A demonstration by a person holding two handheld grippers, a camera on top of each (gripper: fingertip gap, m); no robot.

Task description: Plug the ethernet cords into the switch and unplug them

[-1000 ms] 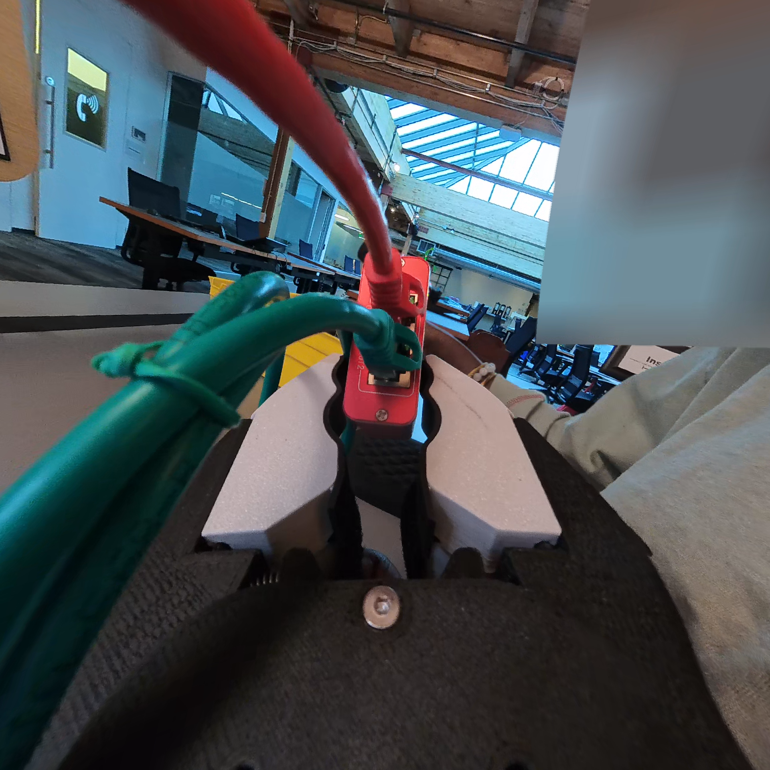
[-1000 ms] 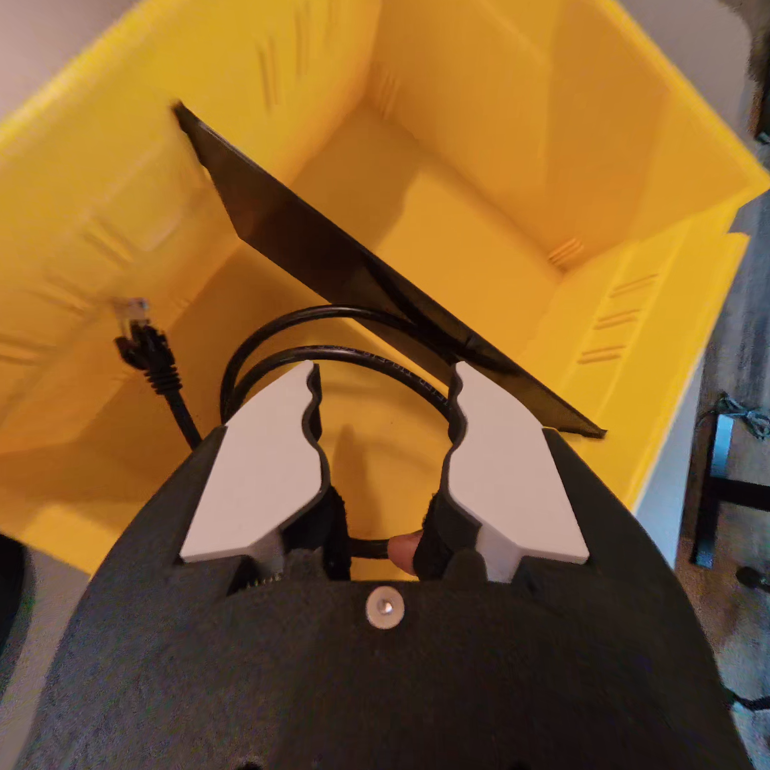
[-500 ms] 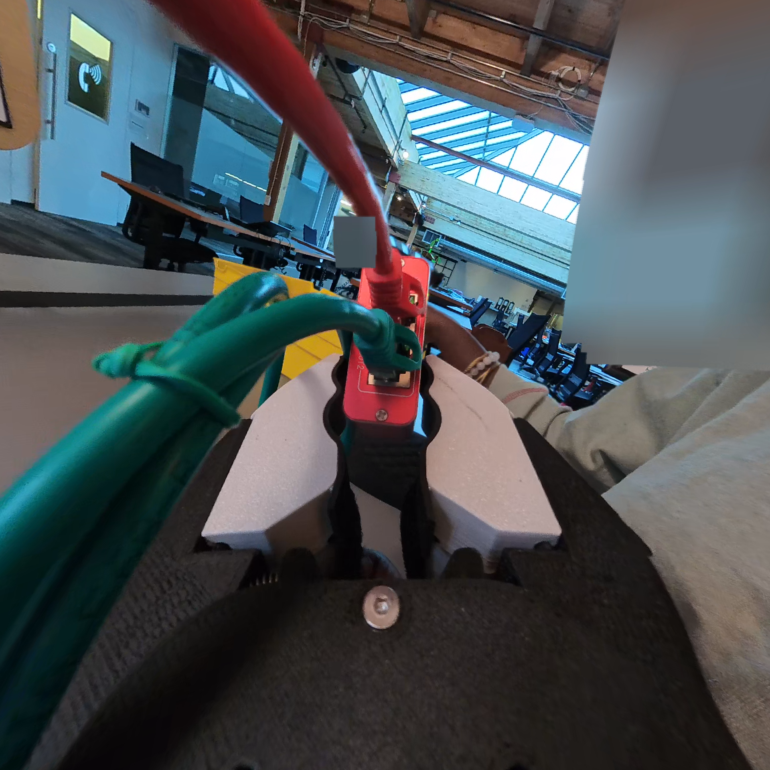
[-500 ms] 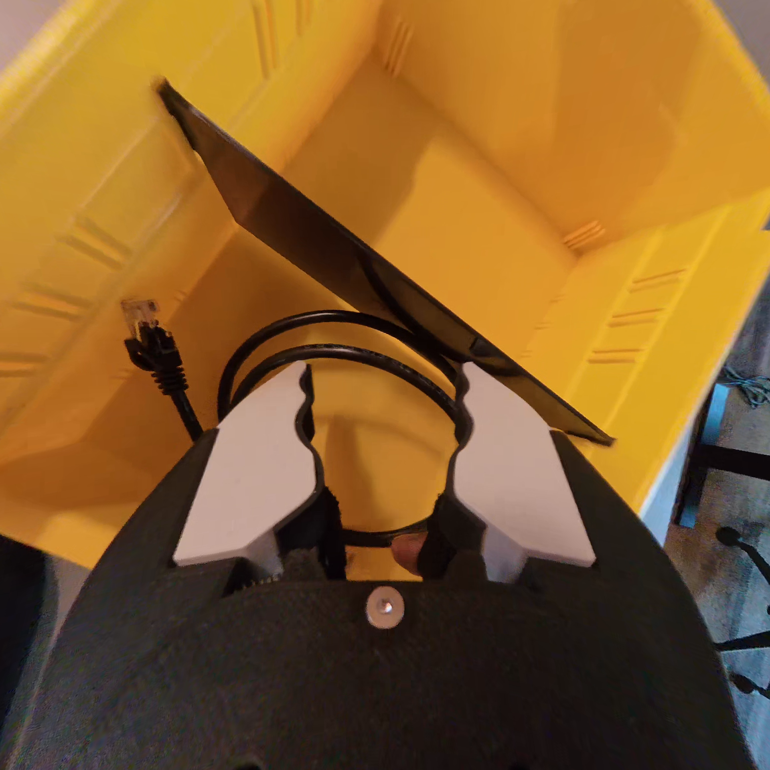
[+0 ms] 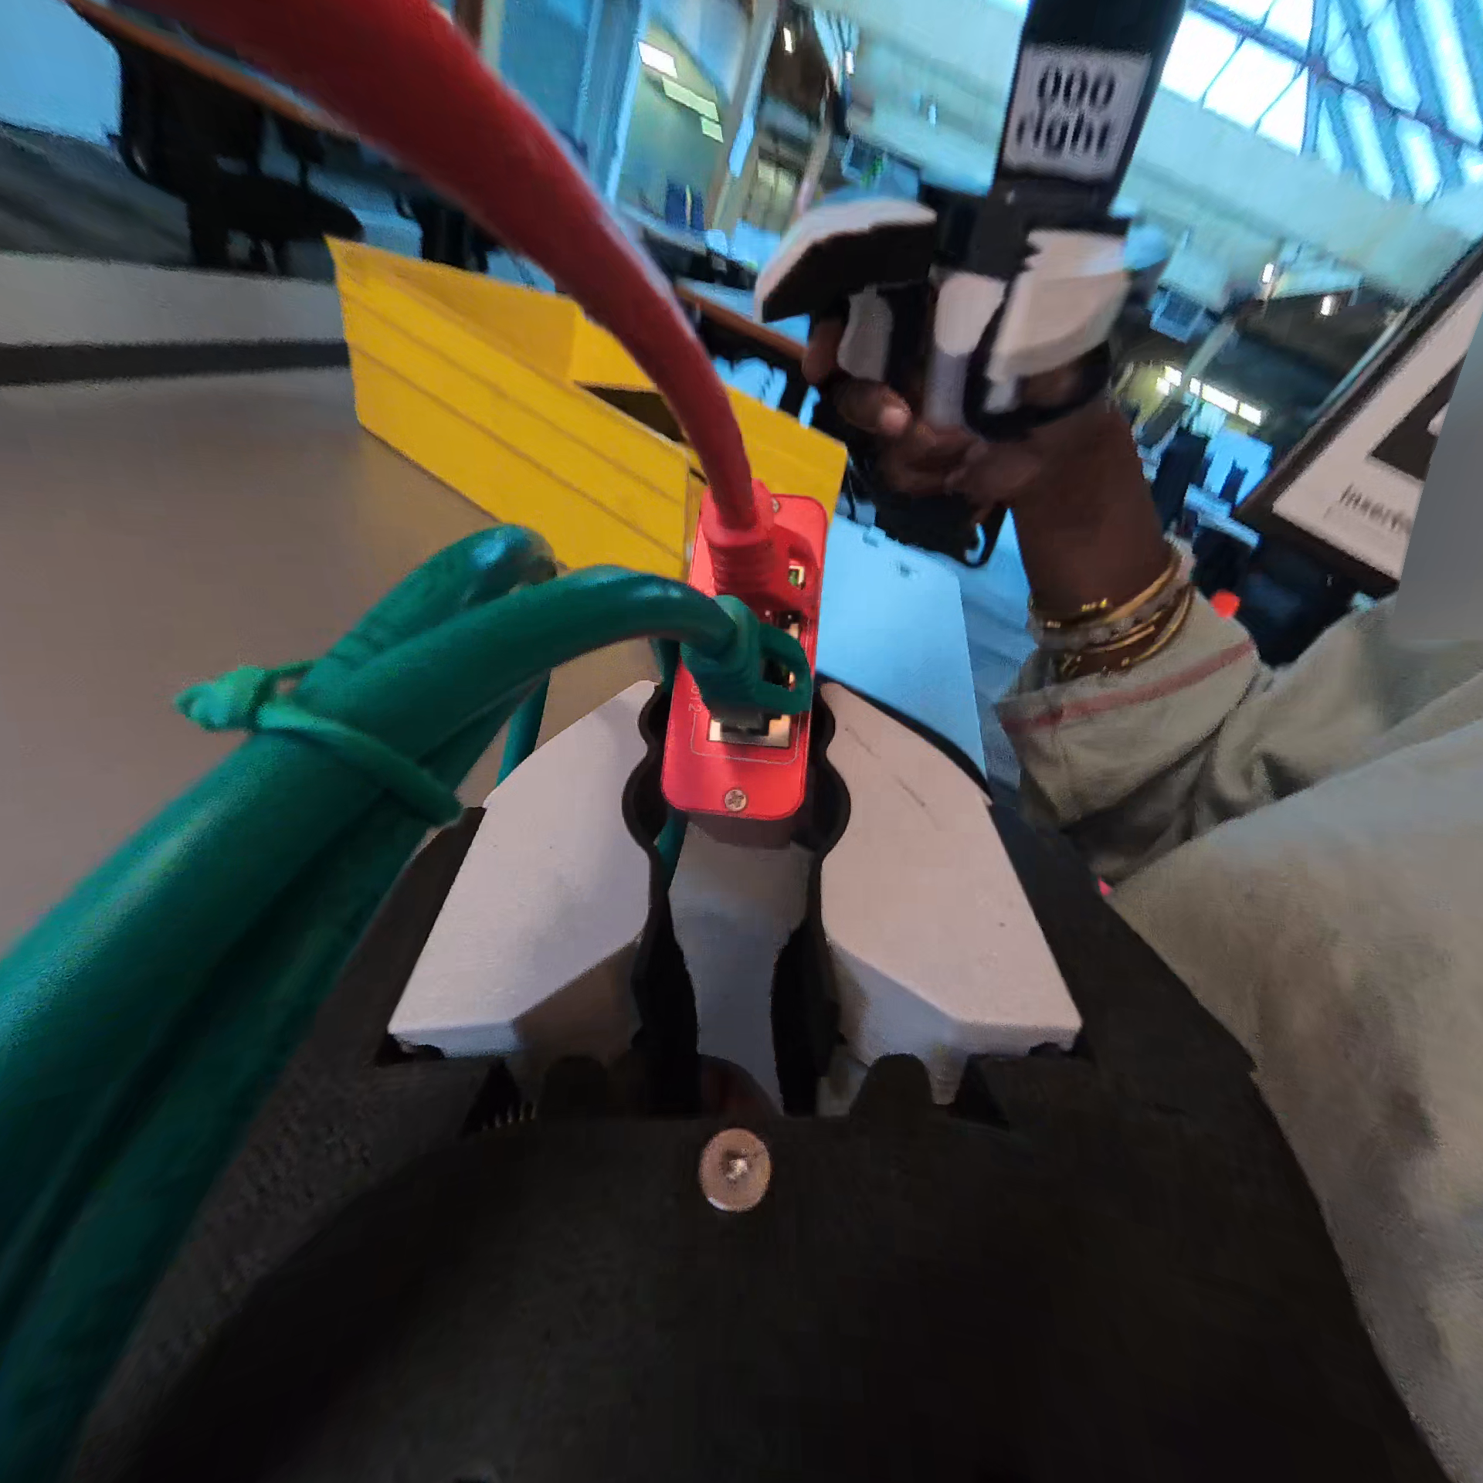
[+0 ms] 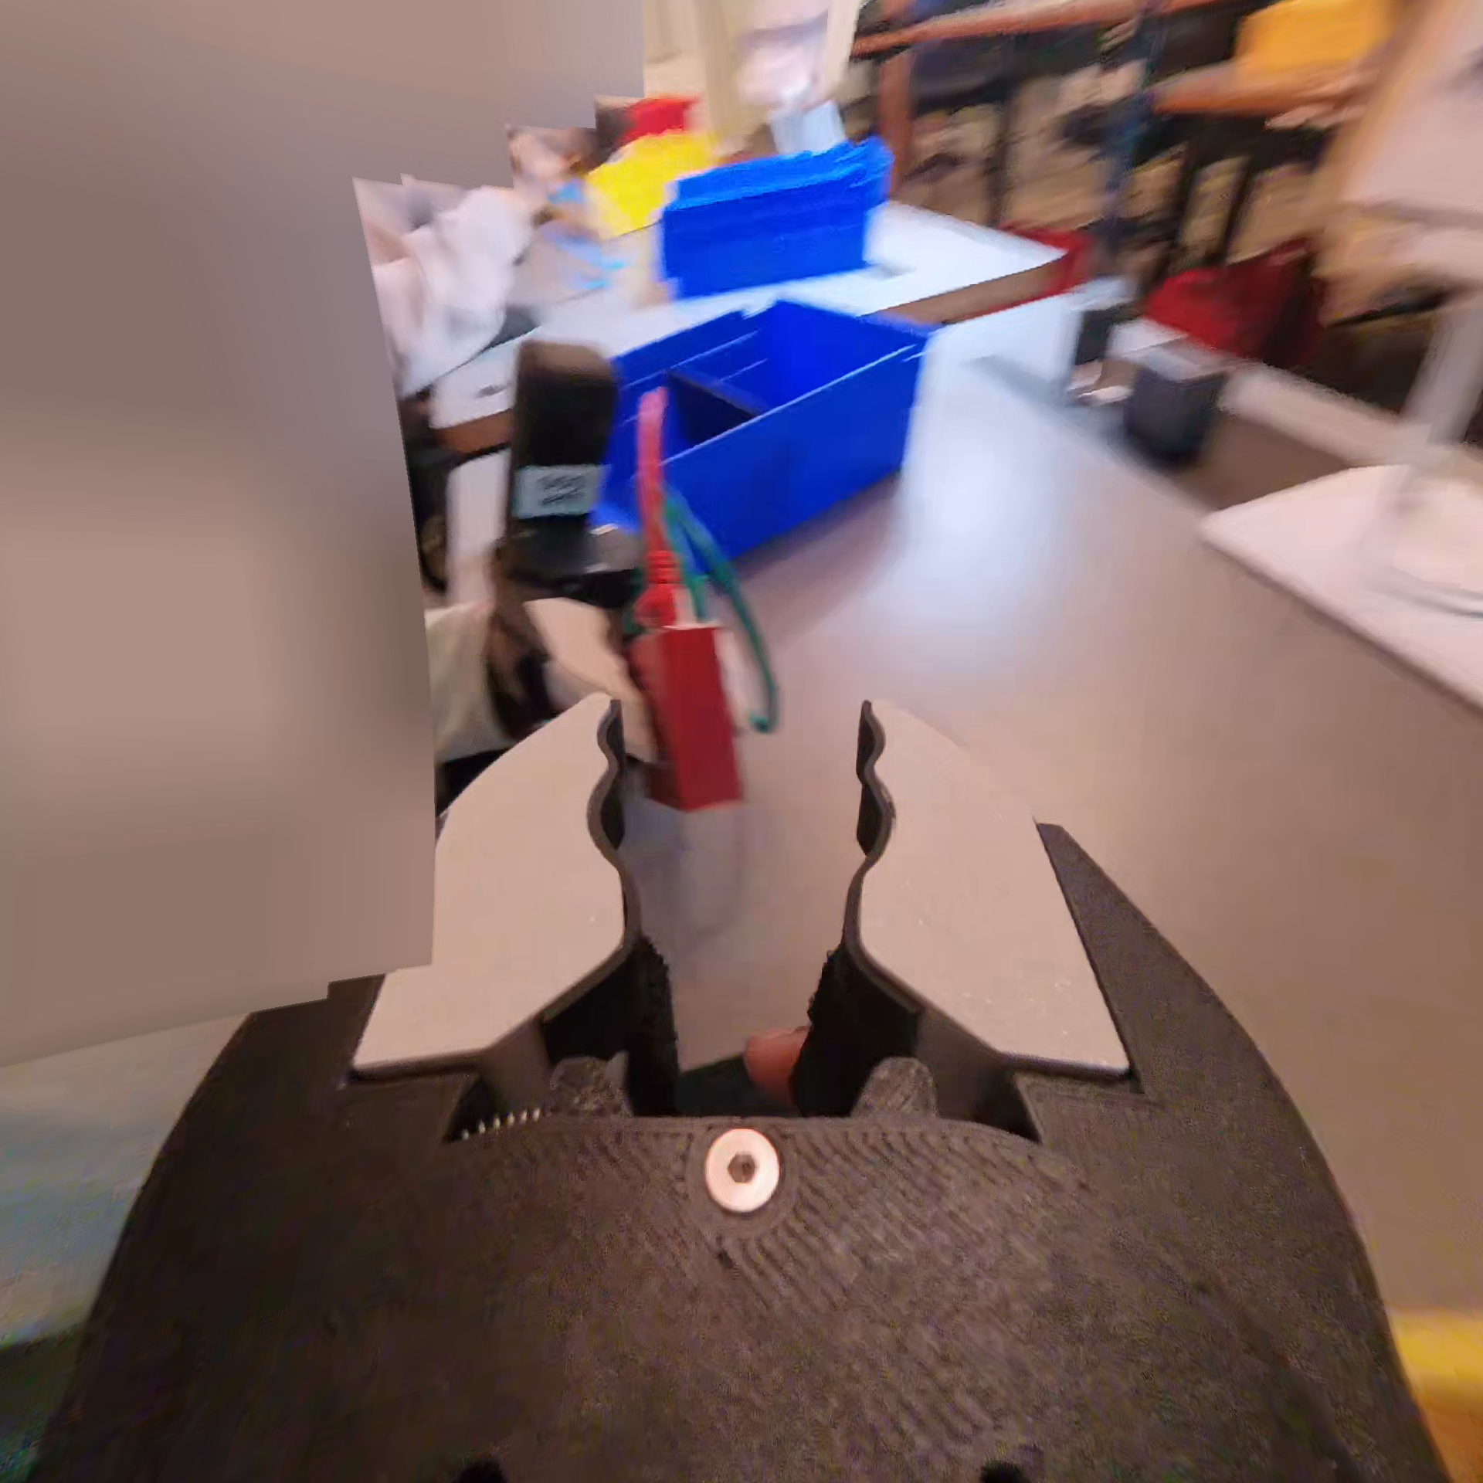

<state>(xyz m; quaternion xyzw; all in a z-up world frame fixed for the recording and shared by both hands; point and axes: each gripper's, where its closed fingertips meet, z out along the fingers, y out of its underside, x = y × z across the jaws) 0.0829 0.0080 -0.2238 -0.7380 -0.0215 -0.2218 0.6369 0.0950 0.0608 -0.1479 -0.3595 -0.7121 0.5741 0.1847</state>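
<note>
My left gripper [image 5: 737,714] is shut on a red switch [image 5: 742,722] and holds it upright above the grey table. A red cord [image 5: 562,209] is plugged into its far port and a green cord [image 5: 481,642] into a middle port; the near port is bare. My right gripper [image 6: 737,730] is open and empty, raised and pointing at the switch [image 6: 694,722], which hangs in the left gripper ahead of it. The right gripper also shows in the left wrist view [image 5: 947,321], held by a hand above the yellow bin.
A yellow bin [image 5: 513,417] stands on the grey table [image 5: 160,562] behind the switch. A blue bin [image 6: 802,425] stands farther off on the table in the right wrist view. A person's sleeve [image 5: 1284,883] fills the right of the left wrist view. There is about 10 centimetres between the tips of the two grippers.
My right gripper has lifted out of the yellow bin, leaving the black cord there, and swung round to face the switch. The left gripper has tilted downward with the switch still held.
</note>
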